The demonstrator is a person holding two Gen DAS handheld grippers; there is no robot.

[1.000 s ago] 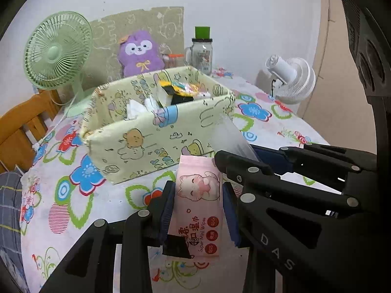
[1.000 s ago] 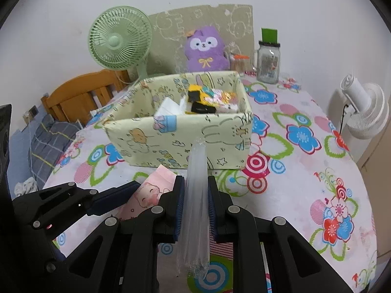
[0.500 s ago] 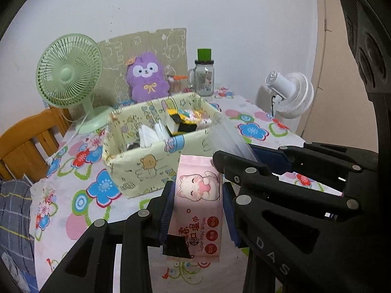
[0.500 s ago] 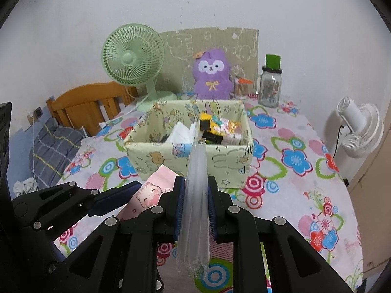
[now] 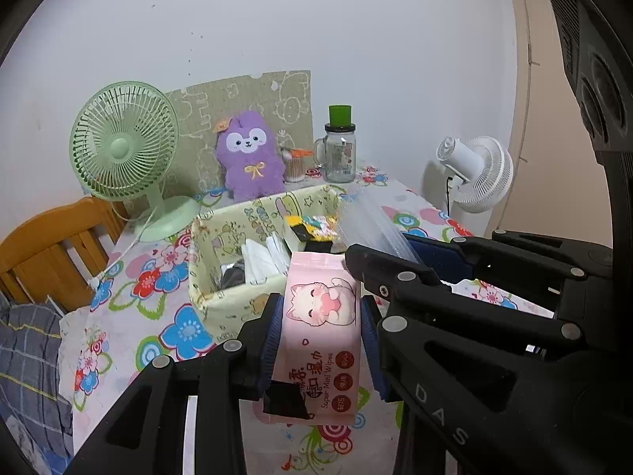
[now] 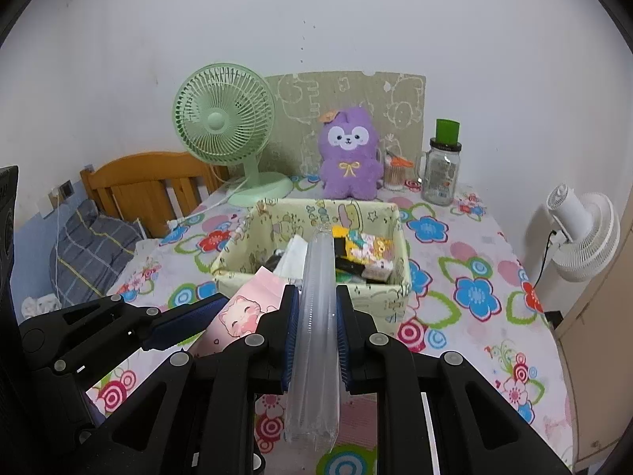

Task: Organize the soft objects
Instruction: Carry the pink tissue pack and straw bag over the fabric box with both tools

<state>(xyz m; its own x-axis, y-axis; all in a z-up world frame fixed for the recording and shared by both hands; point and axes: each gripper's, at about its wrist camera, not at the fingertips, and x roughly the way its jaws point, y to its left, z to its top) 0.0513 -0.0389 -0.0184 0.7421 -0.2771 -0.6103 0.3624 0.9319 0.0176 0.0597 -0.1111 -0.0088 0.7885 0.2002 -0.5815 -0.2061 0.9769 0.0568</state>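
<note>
The left hand-held gripper (image 5: 320, 340) squeezes a pink pack of wet wipes (image 5: 318, 336) between its two blue pads. The pack has a smiling cat on it, and it is up in the air, just in front of the fabric storage box (image 5: 221, 308). The right hand-held gripper (image 6: 316, 336) squeezes a clear plastic pack (image 6: 316, 328) that stands on its thin edge between the pads. This pack also hangs in the air, in front of the box and a little above it. The two grippers sit side by side, close together, so each camera sees the other one. The box is pale yellow-green with cartoon animals on it. It sits on the counter (image 6: 467, 328), which has a cloth with big bright flowers. Inside the box lie white tissue packs (image 5: 261, 257), something black, and a yellow patterned thing (image 6: 368, 251). Behind the box a purple plush toy (image 6: 348, 154) stands by the wall, with a green fan (image 6: 223, 118) to its left and a glass jar with a green lid (image 6: 441, 166) to its right. A white fan (image 6: 581, 233) stands off the right side of the counter. A wooden chair (image 6: 146, 186) is at the left.
</note>
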